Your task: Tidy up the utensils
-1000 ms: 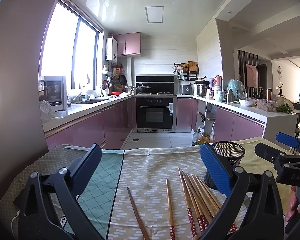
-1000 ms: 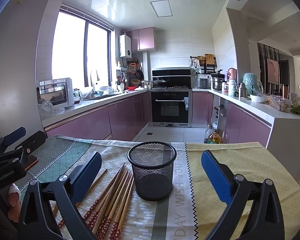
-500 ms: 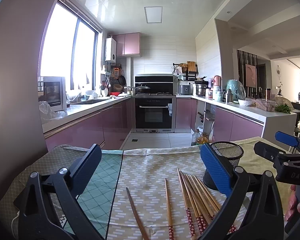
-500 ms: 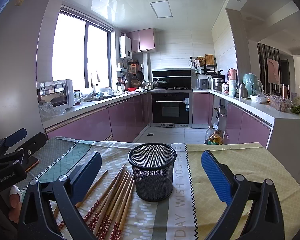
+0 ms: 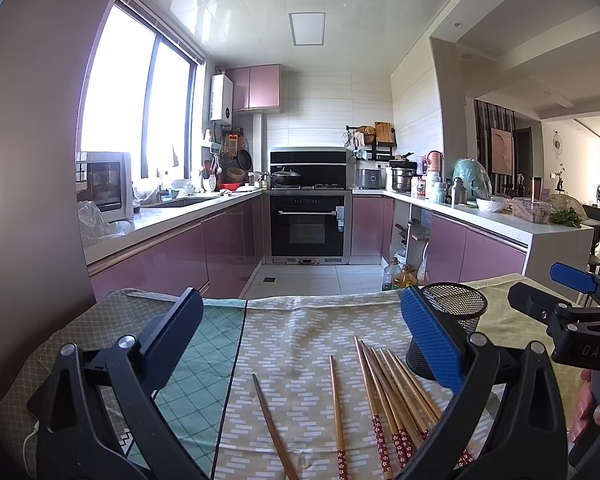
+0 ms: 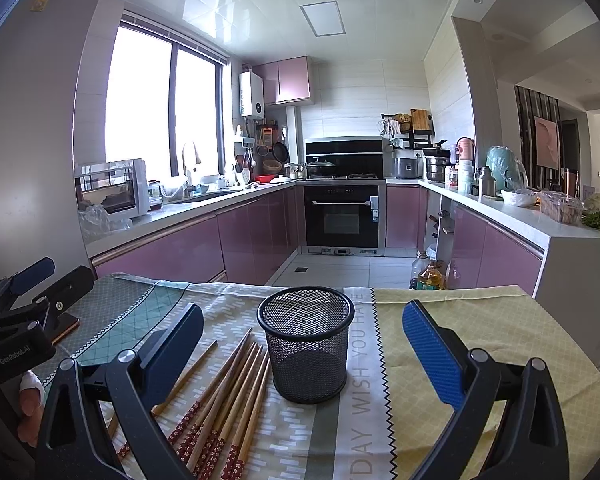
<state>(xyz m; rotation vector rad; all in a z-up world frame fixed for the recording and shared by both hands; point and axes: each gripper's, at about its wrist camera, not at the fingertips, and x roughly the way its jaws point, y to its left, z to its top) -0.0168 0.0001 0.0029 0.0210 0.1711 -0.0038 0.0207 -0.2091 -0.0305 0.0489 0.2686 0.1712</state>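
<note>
— Since both tools are spread wide and carry nothing, what am I picking first?

— I see the left tool released above the thin bamboo chopsticks with red patterned handle ends, which lie flat on the bench's patterned patchwork cloth. The right tool is released too, hovering with the black wire-mesh cylindrical cup between its fingers but not touching it.

— How do those sticks handle?

— I judge them light, stiff and smooth, so likely to roll or slip out sideways. Most lie bunched just beside the cup on its left; one plain-looking stick and a darker brown one lie apart further left. I would take a loose single near its middle, across its length, since the bunch gives the fingers little room to get around one stick.

— And the cup?

— Light and empty, I reckon, upright, easy to tip if a stick strikes its rim; steadying it with the right tool seems wise.

— Room to move?

— The far edge of the bench drops to the kitchen floor just behind the cup. Cloth to the right of it is open; both tools sit near each other, so I mind their paths crossing.
</note>
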